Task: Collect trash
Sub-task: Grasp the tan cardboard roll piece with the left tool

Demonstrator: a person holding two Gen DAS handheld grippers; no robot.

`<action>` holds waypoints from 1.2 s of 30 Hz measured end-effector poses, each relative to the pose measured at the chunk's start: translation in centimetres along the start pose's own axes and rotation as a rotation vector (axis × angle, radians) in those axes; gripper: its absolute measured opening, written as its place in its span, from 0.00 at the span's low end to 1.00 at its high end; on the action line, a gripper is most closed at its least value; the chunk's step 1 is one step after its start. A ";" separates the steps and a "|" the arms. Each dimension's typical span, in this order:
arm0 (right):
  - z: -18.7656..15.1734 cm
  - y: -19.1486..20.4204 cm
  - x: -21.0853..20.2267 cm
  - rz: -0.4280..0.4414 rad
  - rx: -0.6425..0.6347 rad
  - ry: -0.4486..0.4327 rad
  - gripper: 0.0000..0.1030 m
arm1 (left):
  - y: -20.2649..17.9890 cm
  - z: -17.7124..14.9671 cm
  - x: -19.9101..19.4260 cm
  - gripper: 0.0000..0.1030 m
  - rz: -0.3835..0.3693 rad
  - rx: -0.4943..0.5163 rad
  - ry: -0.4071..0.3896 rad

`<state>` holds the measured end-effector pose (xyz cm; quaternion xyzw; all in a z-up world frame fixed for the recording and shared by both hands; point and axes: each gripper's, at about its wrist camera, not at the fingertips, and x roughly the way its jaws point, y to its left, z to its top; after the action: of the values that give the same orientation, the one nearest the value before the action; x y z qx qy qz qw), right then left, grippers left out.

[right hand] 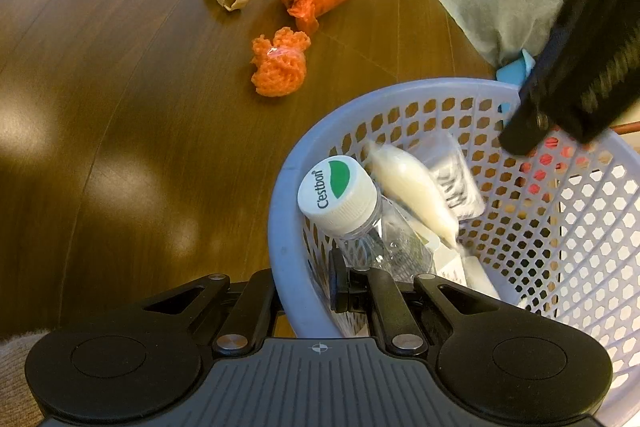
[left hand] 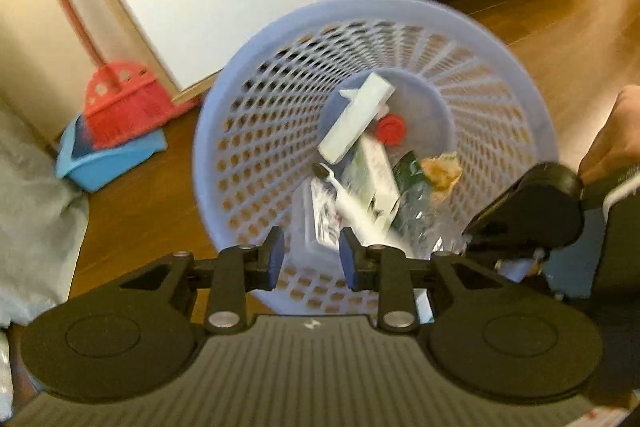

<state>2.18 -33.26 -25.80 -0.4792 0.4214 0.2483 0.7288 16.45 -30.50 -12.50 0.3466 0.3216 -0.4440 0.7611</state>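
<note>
Left claw (left hand: 311, 259), spread and empty, hung over the basket (left hand: 280, 39) of blurred trash; right claw (right hand: 308, 287) pinched its rim, one finger hidden. Open floor (right hand: 120, 107) lay ahead.

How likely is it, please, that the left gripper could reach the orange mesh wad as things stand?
Likely yes: the left gripper hangs open and empty over the basket; the orange mesh wad lies uncovered on bare floor.
</note>
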 end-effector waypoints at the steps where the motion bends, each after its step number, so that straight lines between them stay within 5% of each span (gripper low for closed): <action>1: 0.0 0.0 0.0 0.000 0.000 0.000 0.04 | 0.4 -0.6 -0.3 0.25 0.016 -0.010 0.011; 8: 0.2 0.1 0.2 -0.003 -0.002 0.004 0.04 | 4.0 -6.2 -2.2 0.25 0.106 -0.158 0.081; 17: 0.2 0.2 0.2 -0.005 -0.004 0.006 0.04 | 8.4 -18.3 -4.5 0.28 0.266 -0.429 0.237; 23: 0.2 0.1 0.3 -0.004 -0.004 0.010 0.04 | 7.5 -23.4 -4.3 0.33 0.249 -0.547 0.291; 31: 0.0 0.2 -0.1 -0.004 -0.011 0.016 0.04 | 4.3 -23.2 -0.4 0.34 0.138 -0.439 0.278; 36: 0.0 0.1 -0.1 -0.004 -0.015 0.015 0.04 | 2.8 -23.1 3.0 0.32 0.128 -0.297 0.355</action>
<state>2.06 -33.23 -25.80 -0.4871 0.4241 0.2465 0.7226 15.95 -12.09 -26.99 0.3232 0.4896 -0.2749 0.7617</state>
